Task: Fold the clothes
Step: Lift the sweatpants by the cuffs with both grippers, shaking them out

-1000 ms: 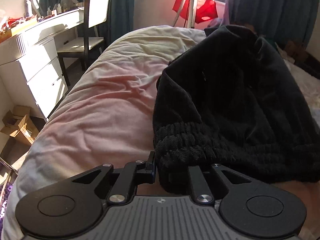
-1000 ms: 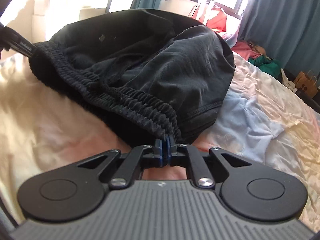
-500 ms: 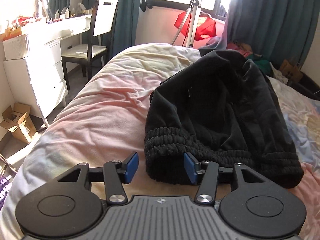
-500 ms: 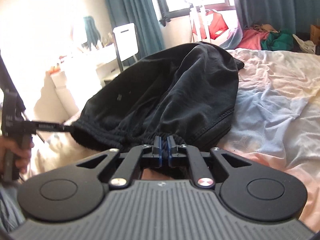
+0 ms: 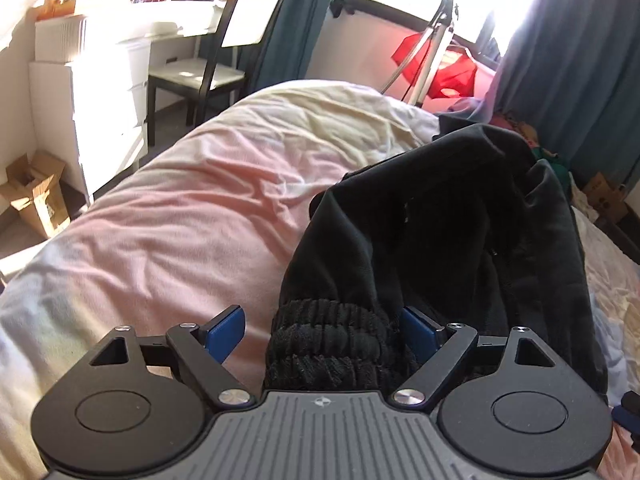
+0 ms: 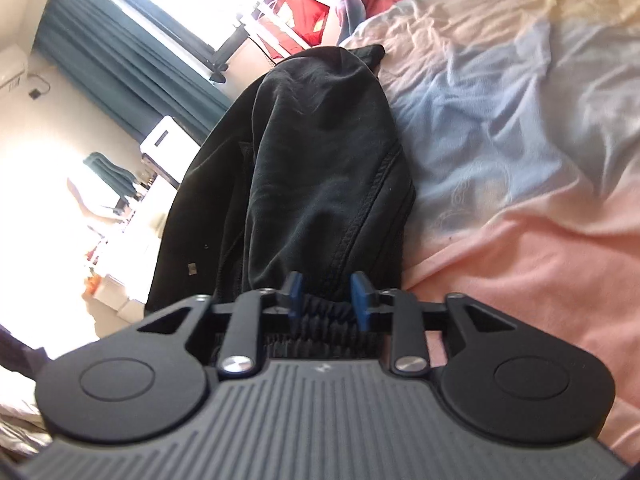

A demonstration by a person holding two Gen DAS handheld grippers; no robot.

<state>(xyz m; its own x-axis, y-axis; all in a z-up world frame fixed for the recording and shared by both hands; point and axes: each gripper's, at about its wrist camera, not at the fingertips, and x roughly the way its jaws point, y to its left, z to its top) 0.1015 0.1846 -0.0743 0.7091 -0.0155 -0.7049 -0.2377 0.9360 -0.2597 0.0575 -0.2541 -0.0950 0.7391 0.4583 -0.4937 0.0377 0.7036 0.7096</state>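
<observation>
Black soft cotton trousers with a ribbed elastic waistband (image 5: 440,240) lie folded in a long bundle on the bed with the wrinkled pink and pale blue sheet (image 5: 192,240). The waistband end is nearest to both cameras and the rest of the cloth runs away toward the window.

The left gripper (image 5: 324,330) has its 2 blue-padded fingers wide apart. The thick waistband sits between them; the right pad is touching or almost touching the cloth, the left pad stands clear of it. So this gripper holds nothing now.

The right gripper (image 6: 327,300) is rolled on its side and its 2 fingers are partly apart around the gathered waistband (image 6: 320,320). I judge that they do not press the fabric, though the contact is hard to see.

The step in hand seems to be a new grasp on the waistband for the next fold. To do it well, each gripper should close on all layers of the elastic, not only on the top one, otherwise the lower layer slips out and the fold opens. The 2 grasps should stay at the same height so that the edge remains straight. The lift should be slow, because the cloth is heavy and loose. A white desk with a dark chair (image 5: 224,40) stands beside the bed, well apart.
</observation>
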